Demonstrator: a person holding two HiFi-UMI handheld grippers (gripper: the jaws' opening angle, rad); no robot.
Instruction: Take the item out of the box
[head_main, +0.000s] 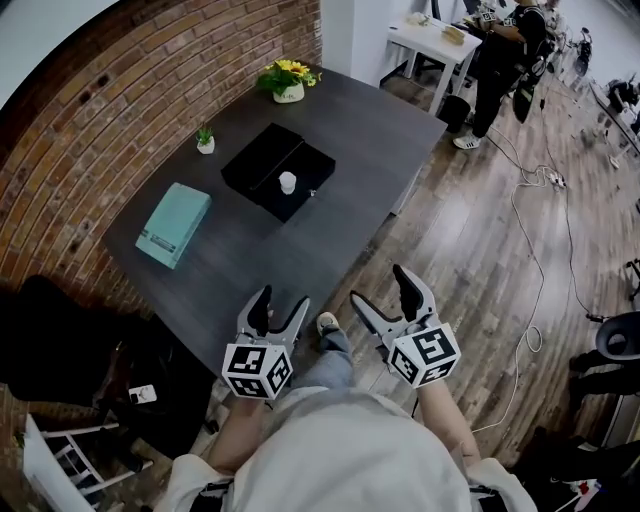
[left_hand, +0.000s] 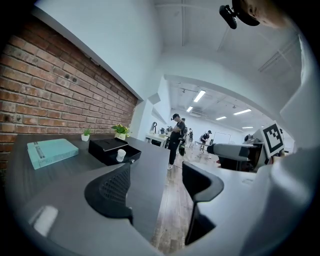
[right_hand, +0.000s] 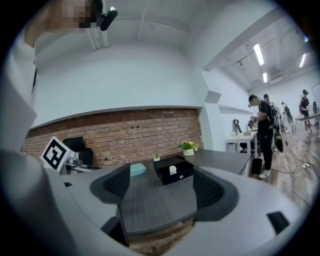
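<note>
At table (head_main: 372, 128) centre, open black box (head_main: 255, 165) holds small white item (head_main: 287, 182), likely light, rigid; pinch its sides. Left gripper (head_main: 281, 302), right gripper (head_main: 380, 288) both spread, empty

Dark table (head_main: 350, 130) — black box (head_main: 258, 165), teal book (head_main: 174, 224), flowerpot (head_main: 289, 81), small plant (head_main: 205, 139)

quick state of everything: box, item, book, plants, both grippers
box: open, on the table
item: standing inside the box
book: closed, lying flat
flower pot: upright
small plant: upright
left gripper: open, empty
right gripper: open, empty
</note>
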